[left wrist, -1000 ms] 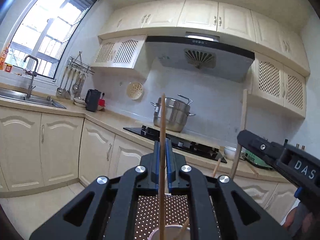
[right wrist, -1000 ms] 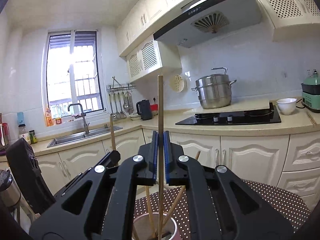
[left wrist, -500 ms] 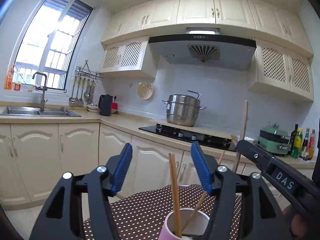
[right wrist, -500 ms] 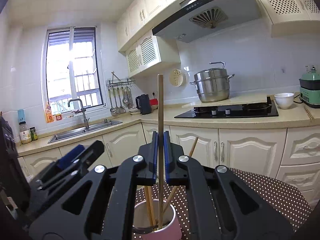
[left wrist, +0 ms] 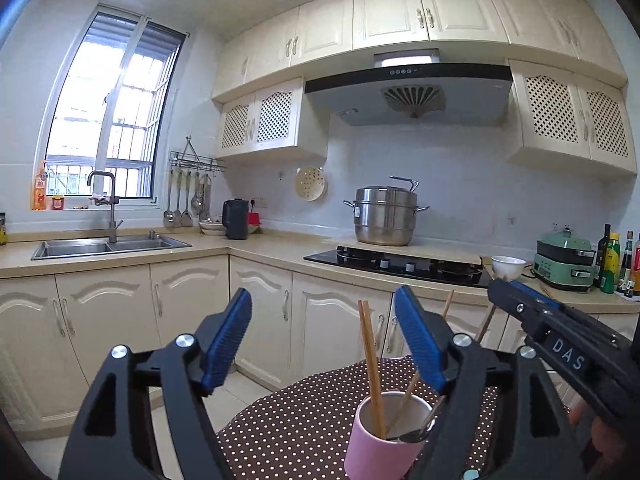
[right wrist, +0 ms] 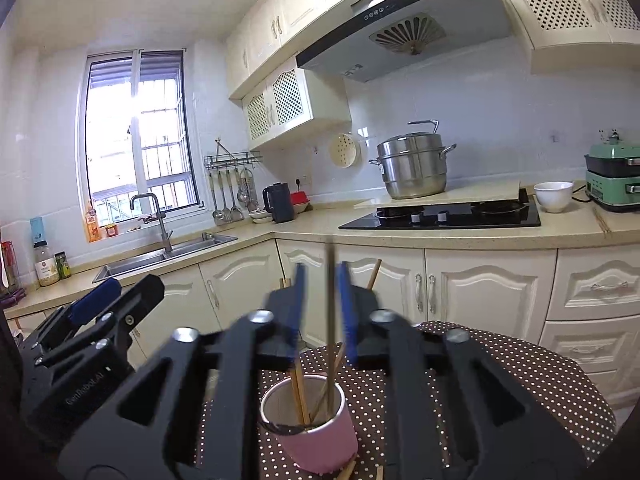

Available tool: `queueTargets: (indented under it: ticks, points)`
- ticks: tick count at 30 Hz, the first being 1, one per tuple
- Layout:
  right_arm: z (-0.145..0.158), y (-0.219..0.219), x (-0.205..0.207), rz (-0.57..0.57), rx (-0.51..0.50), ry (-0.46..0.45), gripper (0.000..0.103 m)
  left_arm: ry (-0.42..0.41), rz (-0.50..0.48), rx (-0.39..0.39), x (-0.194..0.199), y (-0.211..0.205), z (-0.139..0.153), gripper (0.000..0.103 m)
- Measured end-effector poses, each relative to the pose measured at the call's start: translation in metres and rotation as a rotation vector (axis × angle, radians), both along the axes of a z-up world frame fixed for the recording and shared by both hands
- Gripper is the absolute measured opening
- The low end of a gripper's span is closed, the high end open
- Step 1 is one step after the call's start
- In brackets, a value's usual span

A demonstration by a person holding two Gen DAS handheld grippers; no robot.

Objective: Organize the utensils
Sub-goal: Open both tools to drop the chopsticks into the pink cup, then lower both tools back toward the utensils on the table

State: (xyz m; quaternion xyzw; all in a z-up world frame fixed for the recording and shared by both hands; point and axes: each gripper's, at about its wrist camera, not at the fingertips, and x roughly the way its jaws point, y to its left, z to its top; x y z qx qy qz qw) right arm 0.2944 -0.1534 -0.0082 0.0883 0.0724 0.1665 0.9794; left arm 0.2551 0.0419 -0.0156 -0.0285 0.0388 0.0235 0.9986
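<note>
Your left tool [left wrist: 324,344] is opening wide, empty; your right tool [right wrist: 323,312] is opening around a blurred chopstick [right wrist: 330,320] above the pink cup [right wrist: 320,436].

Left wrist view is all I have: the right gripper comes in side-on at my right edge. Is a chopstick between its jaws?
Observer: Yes. In the right wrist view a blurred chopstick stands upright between the jaws of the right gripper, which are opening. Its lower end is in the pink cup.
Operator: Are the pads on it?
Observer: No, there is a gap on each side.
Operator: Anything outside the cup?
Observer: Two loose chopsticks, ends only, lie on the dotted cloth at the cup's base.
</note>
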Motion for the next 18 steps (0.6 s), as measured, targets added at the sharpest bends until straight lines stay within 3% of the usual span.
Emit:
queueTargets:
  ticks: [2, 8, 12, 18]
  points:
    - [0.002, -0.003, -0.009, -0.006, 0.006, -0.007, 0.041, 0.001, 0.003, 0.009, -0.008, 0.000, 0.001, 0.079]
    - [0.005, -0.019, -0.033, -0.021, 0.009, 0.014, 0.044, 0.076, -0.017, 0.017, -0.028, 0.001, 0.000, 0.081]
    - [-0.001, -0.032, -0.047, -0.037, -0.005, 0.051, 0.047, 0.193, -0.059, -0.002, -0.032, 0.004, -0.011, 0.081]
    - [-0.028, -0.049, -0.058, -0.040, -0.054, 0.187, 0.052, 0.445, -0.167, -0.015, -0.021, 0.000, -0.044, 0.081]
